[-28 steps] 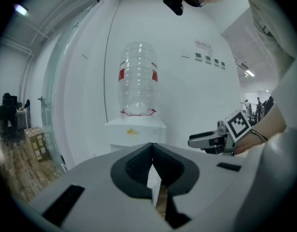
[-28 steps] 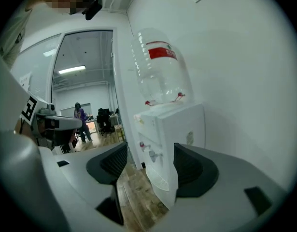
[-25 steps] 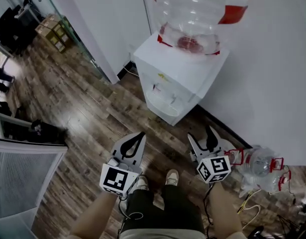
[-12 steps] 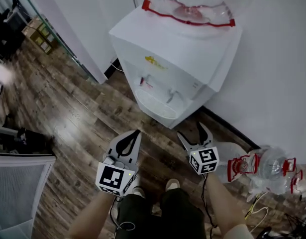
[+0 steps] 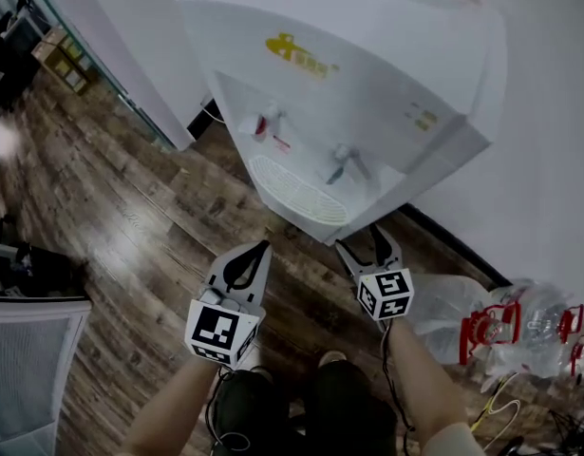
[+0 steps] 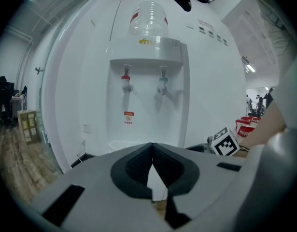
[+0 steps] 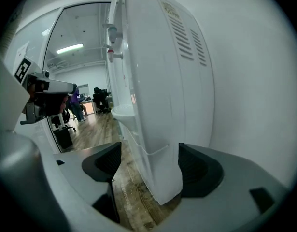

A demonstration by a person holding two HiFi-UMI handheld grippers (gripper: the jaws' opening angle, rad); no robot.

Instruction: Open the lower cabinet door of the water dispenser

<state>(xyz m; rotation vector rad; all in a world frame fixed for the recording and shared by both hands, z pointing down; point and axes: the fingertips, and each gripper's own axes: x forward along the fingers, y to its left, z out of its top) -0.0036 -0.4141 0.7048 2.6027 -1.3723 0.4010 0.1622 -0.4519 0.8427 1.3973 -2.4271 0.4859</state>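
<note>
The white water dispenser [image 5: 367,84] stands against the wall, with two taps and a round drip tray [image 5: 299,190] on its front. In the head view its lower cabinet door is out of sight beneath the tray. My left gripper [image 5: 258,252] hangs in front of the dispenser [image 6: 148,81] with its jaws meeting at the tips and nothing in them. My right gripper [image 5: 366,242] is open near the dispenser's right front corner. In the right gripper view the lower body [image 7: 155,173] shows between the wide jaws without touching the pads [image 7: 196,170].
Empty water bottles with red handles [image 5: 500,326] lie on the wooden floor [image 5: 149,207] at the right, by the wall. A mesh chair [image 5: 26,369] is at the lower left. A glass partition [image 5: 102,74] runs away to the left. A person's legs [image 5: 301,407] are below the grippers.
Both grippers and the head camera have sunk and come closer to the dispenser, which now fills the top of the head view. The bottle on top has left the frame.
</note>
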